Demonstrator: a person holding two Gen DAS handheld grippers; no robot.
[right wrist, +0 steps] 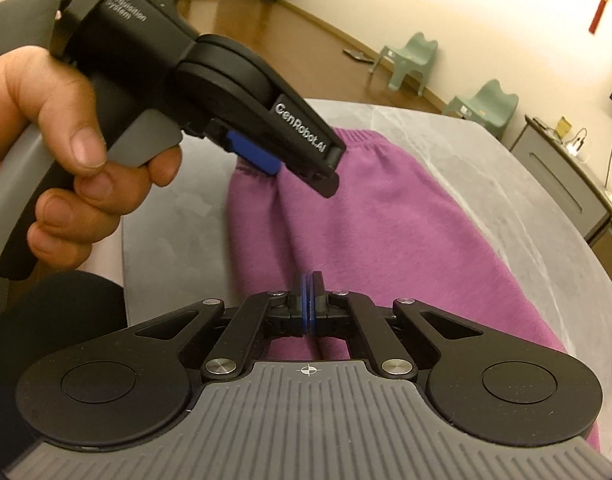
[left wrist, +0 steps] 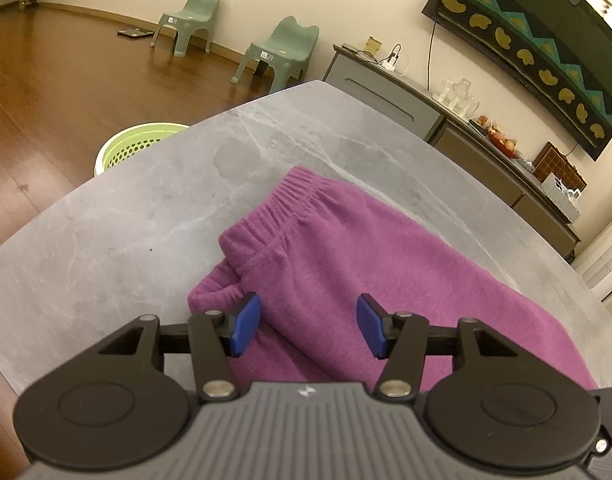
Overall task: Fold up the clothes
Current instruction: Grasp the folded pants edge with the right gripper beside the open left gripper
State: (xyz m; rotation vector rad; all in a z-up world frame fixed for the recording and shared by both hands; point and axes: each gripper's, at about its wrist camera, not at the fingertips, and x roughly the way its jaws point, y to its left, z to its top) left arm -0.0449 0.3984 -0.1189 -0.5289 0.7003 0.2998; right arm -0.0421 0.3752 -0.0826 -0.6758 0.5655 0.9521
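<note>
- Purple fleece trousers [left wrist: 345,264] lay on the grey marble table [left wrist: 146,208], waistband [left wrist: 282,196] farthest from both grippers, long axis running back toward the person.
- Left gripper [left wrist: 307,326], fingers spread wide, hovered over the folded edge nearest the waistband.
- Right gripper [right wrist: 307,300] had its pads pressed together over the cloth; whether they pinched any fleece was unclear.

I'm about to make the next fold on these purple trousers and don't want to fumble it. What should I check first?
1. Left gripper open and over the cloth: ok.
2. Right gripper shut; whether it pinches fabric: cannot tell.
3. Purple trousers lie wholly on the grey table: cannot tell, the near end is hidden.
4. Waistband already folded back over the lower layer: ok.
5. Bare table beyond the waistband for the fold: ok.
6. Left gripper clear of the right one: ok, apart in the right wrist view.
</note>
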